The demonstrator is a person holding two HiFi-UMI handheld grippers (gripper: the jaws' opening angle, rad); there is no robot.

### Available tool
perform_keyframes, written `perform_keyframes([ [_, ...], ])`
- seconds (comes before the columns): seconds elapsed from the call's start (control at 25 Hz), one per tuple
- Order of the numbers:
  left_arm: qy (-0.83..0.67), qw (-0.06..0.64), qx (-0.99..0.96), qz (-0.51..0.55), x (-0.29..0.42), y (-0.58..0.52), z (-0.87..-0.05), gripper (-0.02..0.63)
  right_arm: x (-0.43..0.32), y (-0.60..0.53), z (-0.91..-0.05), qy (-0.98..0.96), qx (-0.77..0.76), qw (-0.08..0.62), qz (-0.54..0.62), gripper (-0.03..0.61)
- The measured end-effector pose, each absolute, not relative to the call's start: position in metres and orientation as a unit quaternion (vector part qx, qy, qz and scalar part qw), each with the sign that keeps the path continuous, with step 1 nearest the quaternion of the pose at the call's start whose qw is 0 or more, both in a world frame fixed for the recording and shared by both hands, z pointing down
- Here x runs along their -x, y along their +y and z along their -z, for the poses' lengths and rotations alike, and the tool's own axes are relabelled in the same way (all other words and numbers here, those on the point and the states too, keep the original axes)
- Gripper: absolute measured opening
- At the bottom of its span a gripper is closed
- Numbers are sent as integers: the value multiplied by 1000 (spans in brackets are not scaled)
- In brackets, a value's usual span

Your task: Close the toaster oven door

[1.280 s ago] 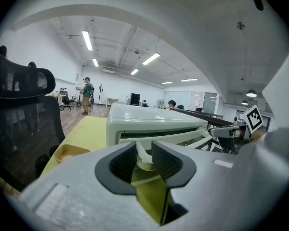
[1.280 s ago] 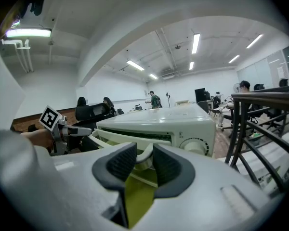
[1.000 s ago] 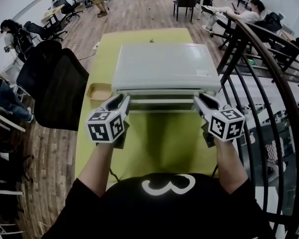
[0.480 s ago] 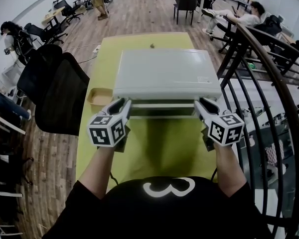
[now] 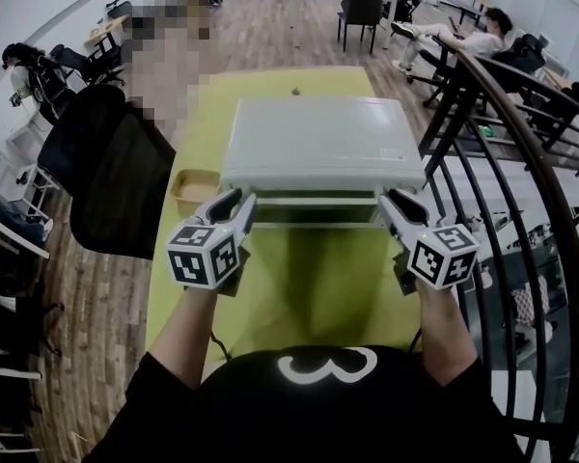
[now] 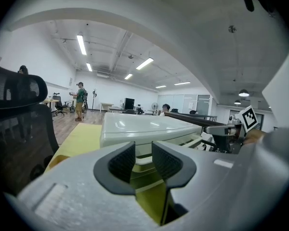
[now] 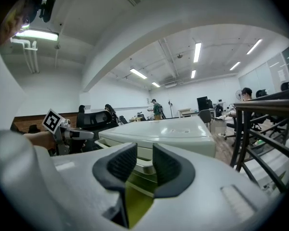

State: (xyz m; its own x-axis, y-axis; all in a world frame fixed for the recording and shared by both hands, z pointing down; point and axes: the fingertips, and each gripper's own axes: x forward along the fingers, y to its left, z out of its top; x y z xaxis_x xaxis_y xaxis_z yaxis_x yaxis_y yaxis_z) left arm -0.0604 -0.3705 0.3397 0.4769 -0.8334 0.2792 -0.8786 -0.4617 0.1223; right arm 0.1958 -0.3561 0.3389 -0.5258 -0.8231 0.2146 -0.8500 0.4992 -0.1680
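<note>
The toaster oven (image 5: 318, 143) is set mid-counter (image 5: 309, 278), its door (image 5: 317, 204) turned toward the near edge and seen slightly ajar. The left tongs (image 5: 237, 201) and right tongs (image 5: 396, 201) are held at the door's two ends, each narrowly parted, with nothing gripped

We see the toaster oven (image 5: 318, 143) on the table (image 5: 309, 283), just ahead of the left gripper (image 5: 237, 201) and right gripper (image 5: 393, 202). A tray (image 5: 191, 182) lies left of both.

Wood floor (image 5: 270, 27), black chairs (image 5: 116, 172), curved railing (image 5: 540, 148).
</note>
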Motion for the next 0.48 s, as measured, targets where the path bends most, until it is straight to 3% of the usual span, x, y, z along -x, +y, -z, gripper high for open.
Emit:
perform_keyframes([
  [0.28, -469, 112, -873, -71, 32, -314, -318, 62, -175, -301, -321, -889, -442, 38, -116, 89],
  [0.36, -452, 111, -883, -64, 19, -295, -317, 42, -169, -284, -320, -896, -428, 36, -110, 29],
  [0.48, -419, 113, -898, -66, -4, -267, -320, 28, -165, -262, -324, -902, -419, 46, -98, 17],
])
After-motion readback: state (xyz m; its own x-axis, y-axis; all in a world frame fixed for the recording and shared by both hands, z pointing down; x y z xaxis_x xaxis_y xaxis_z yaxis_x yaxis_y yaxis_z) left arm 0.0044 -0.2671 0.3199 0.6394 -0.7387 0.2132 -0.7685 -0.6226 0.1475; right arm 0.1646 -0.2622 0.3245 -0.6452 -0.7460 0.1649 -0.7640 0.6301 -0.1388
